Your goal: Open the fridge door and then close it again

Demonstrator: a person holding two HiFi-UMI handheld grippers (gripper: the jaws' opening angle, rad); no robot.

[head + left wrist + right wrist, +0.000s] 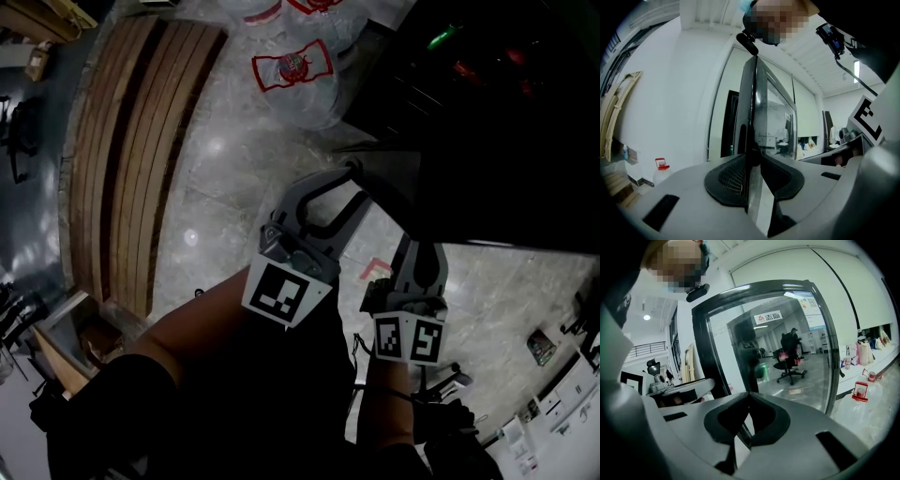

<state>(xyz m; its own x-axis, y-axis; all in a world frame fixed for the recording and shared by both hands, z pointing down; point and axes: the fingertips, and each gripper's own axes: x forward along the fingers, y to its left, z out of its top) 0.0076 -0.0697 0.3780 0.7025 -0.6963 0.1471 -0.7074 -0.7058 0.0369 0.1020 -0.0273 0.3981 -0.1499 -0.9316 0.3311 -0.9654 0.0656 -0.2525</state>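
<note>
- The left claw (349, 176) is pinching the edge of the fridge door (771, 117). In the left gripper view the door edge runs straight down between the two pads (724, 180). One pad sits on each side of the door.
- The right claw (419, 248) is just to the right of the left one, and it is up by the door too. Its jaws are a little way apart. A thin dark bit of the door frame shows low in the gap. The pads do not look pressed on it.
- The fridge (487, 131) is the big dark thing at the far right in the head view. Small green and red spots show inside it.
- The door has a black frame and a shiny glass front. A black office chair (790, 357) shows in the glass.
- Each claw has a cube with black and white squares (281, 292) on its near end, and a bare arm (187, 333) reaches up to the left one.
- The floor (225, 178) is pale and shiny.
- Big water jugs with red labels (292, 70) stand on the floor at the far side, left of the fridge.
- Long wooden boards (131, 150) lie at the far left.
</note>
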